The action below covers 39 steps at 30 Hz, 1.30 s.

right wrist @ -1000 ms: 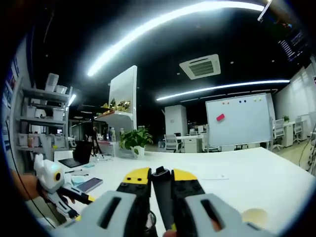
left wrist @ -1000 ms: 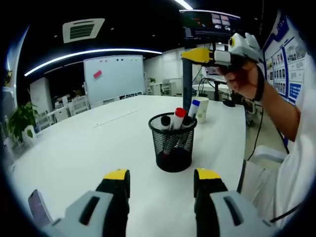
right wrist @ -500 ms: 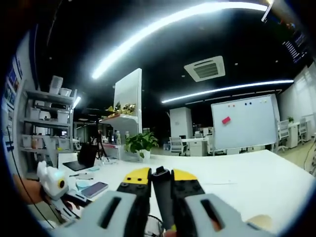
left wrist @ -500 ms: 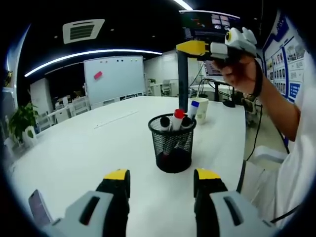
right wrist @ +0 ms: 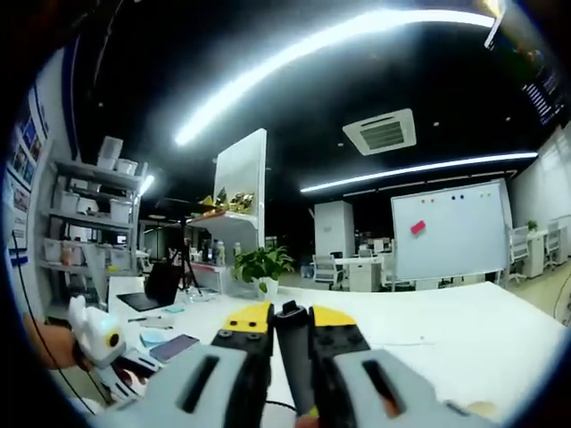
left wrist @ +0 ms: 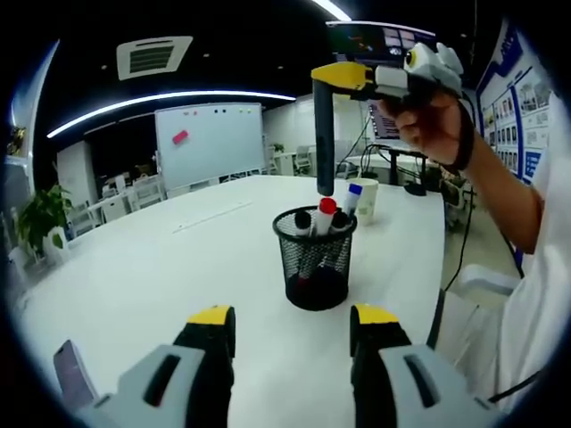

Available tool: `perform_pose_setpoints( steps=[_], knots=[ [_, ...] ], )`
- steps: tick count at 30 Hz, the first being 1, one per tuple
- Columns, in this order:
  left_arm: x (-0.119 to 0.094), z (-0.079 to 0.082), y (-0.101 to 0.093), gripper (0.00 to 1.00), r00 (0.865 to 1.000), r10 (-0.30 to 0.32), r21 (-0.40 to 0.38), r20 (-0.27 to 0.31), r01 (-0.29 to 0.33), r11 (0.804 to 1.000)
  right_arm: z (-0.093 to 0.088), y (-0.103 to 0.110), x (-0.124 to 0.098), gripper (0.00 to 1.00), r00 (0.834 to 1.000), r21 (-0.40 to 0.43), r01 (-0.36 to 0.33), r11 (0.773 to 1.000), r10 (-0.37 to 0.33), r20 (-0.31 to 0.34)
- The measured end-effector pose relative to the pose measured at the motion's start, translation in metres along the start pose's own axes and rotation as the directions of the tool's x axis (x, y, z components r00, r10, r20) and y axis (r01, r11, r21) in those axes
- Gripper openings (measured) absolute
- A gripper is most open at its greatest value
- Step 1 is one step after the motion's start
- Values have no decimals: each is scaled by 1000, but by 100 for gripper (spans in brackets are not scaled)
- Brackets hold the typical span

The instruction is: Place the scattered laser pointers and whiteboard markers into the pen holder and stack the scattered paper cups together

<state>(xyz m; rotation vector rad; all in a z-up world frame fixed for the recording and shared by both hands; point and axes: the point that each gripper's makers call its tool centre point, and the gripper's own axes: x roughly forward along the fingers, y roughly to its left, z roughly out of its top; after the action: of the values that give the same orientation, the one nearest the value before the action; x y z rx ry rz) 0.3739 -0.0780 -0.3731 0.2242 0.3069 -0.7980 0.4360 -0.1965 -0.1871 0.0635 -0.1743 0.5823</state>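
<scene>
A black mesh pen holder (left wrist: 314, 263) stands on the white table (left wrist: 152, 267), with red-capped (left wrist: 327, 207), blue-capped (left wrist: 354, 190) and black markers in it. Straight above the holder hangs a dark laser pointer (left wrist: 323, 143), upright, its lower end just over the rim. My right gripper (left wrist: 328, 82), held by a person's hand, is shut on the pointer's top. In the right gripper view the jaws (right wrist: 290, 314) clamp that dark pointer (right wrist: 294, 366). My left gripper (left wrist: 293, 321) stands open in front of the holder, nothing between its jaws. A paper cup (left wrist: 367, 198) stands behind the holder.
A phone (left wrist: 71, 374) lies near the table's edge at lower left, also seen as a phone (right wrist: 174, 346) beside the left gripper (right wrist: 96, 332). A person's arm and white sleeve (left wrist: 535, 267) fill the right side. A whiteboard (left wrist: 210, 138) stands far behind.
The right gripper has lifted the dark pointer and carried it a little left, so its lower end now hangs over the holder instead of behind it. The left gripper has stayed still.
</scene>
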Motion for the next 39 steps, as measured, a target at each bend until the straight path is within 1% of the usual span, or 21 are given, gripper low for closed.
perform_pose_setpoints(
  steps=[3, 6, 8, 17, 27, 32, 39],
  knots=[
    [0, 1, -1, 52, 1000, -4, 1, 1, 4, 1000, 1, 6, 1, 15, 1000, -3, -19, 1000, 19, 6],
    [-1, 0, -1, 52, 1000, -1, 3, -1, 1, 1000, 1, 11, 2, 15, 1000, -29, -30, 999, 30, 8],
    [-1, 0, -1, 52, 1000, 2, 2, -2, -2, 1000, 1, 12, 2, 15, 999, -32, -37, 999, 37, 7],
    [-2, -3, -1, 52, 1000, 4, -4, -7, -4, 1000, -4, 19, 5, 15, 998, -13, -58, 998, 58, 1],
    [-3, -5, 0, 52, 1000, 3, -10, -8, -3, 1000, -20, 28, 9, 15, 997, 9, -77, 997, 78, -24],
    [-3, -5, -1, 52, 1000, 4, -10, -9, -4, 1000, -26, 28, 10, 15, 997, 38, -76, 996, 77, -28],
    [-4, -6, -1, 52, 1000, 6, -14, -8, -6, 1000, -34, 27, 10, 15, 996, 33, -71, 997, 72, -49]
  ],
)
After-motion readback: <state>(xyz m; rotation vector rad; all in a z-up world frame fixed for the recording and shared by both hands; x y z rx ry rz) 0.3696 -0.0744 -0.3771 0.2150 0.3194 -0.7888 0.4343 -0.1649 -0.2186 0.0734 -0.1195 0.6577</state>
